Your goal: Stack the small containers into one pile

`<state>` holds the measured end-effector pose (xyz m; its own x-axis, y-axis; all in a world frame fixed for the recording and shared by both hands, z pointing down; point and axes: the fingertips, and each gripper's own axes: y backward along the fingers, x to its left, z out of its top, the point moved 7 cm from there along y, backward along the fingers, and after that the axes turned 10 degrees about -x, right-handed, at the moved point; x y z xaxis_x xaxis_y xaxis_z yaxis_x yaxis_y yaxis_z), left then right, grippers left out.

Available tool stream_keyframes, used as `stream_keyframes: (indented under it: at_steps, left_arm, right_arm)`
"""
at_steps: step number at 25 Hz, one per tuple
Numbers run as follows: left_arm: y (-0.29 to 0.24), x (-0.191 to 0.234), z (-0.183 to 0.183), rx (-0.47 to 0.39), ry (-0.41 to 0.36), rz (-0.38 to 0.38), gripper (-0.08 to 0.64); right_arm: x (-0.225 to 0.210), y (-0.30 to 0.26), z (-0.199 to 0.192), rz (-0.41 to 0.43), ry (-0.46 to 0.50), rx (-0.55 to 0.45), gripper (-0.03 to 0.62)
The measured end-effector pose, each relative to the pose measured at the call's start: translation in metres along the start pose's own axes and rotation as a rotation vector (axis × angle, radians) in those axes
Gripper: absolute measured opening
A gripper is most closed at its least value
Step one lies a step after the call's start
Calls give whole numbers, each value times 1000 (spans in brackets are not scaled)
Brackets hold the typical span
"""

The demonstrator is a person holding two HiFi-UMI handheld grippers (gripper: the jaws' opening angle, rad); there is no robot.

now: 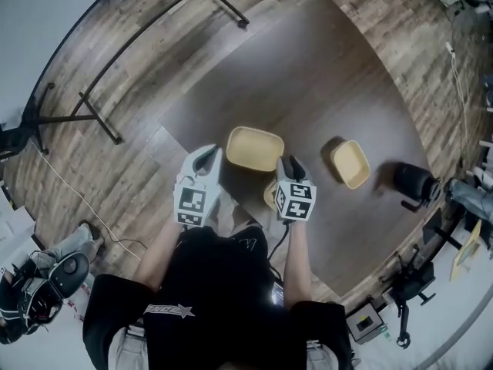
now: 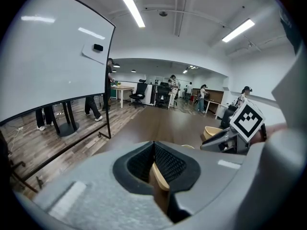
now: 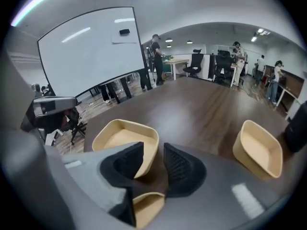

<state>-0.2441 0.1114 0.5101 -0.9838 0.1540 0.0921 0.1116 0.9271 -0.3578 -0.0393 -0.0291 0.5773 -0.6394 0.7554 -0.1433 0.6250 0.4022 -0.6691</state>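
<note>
The nearest container [image 3: 146, 207], on the counter [image 3: 206, 109] at the frame's lower middle, is being hovered over by the right gripper [image 3: 153, 150], fingers released and empty (those of the left gripper [image 2: 154, 145] are clenched on nothing), so one wall is probably best being straddled squarely before closing.

A dark brown wooden table [image 1: 323, 75] stands on a grey-brown wood-plank floor [image 1: 154, 45]. Beyond the table's far left corner a large whiteboard [image 2: 48, 56] stands on a black wheeled frame [image 1: 100, 118]. The walls are white, and long strip lights [image 2: 134, 11] run along the white ceiling. Desks and black office chairs [image 2: 139, 92] fill the far end, with people standing among them.
</note>
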Motion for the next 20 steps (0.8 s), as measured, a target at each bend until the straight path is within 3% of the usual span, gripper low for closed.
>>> stream_keyframes:
  at_steps: [6, 14, 20]
  left_arm:
    - [-10, 4, -15, 48, 19, 7, 9]
    - [-21, 5, -38, 124, 24, -11, 9]
    - [-21, 3, -39, 110, 24, -13, 9]
  right_arm:
    - [-4, -21, -8, 25, -39, 110, 138]
    - [0, -28, -10, 37, -43, 135, 135]
    - [-4, -28, -11, 23, -38, 141, 40]
